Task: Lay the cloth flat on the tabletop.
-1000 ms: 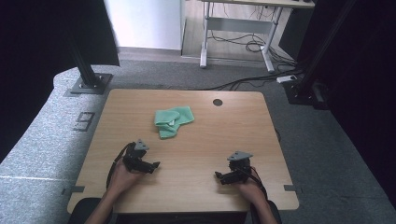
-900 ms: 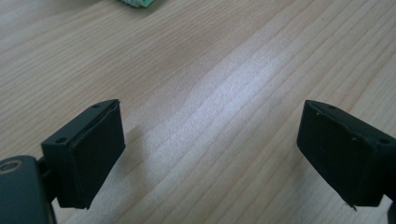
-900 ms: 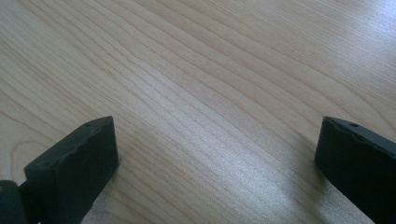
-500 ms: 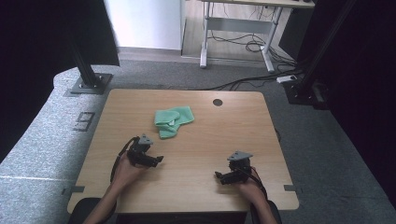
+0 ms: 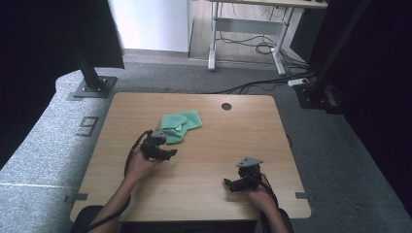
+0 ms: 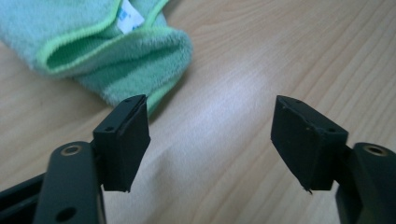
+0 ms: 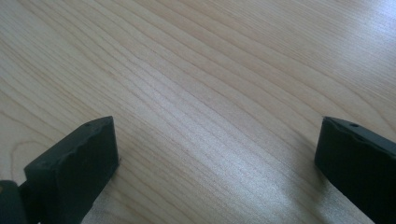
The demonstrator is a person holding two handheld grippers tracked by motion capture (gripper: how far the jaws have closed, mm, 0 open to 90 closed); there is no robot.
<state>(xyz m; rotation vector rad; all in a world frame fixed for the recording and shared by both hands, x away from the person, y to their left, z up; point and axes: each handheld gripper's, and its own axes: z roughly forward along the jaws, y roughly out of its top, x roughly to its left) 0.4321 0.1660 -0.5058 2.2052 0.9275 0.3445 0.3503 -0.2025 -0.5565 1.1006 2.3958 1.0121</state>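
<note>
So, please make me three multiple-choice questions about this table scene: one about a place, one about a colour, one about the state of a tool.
1. Where does the cloth lie on the table?
A. On the far half, left of the middle
B. At the near right corner
C. Under the right tool

2. What colour is the cloth?
A. Red
B. Green
C. White

3. How does the left tool stand?
A. Shut on the cloth
B. Open, nothing between its jaws
C. Shut on a cup

Answers:
1 A: the high view shows it beyond the left tool, away from the right tool.
2 B: both the high view and the left gripper view show green fabric with a lighter hem.
3 B: bare wood shows between its jaws, which have just been closing.
</note>
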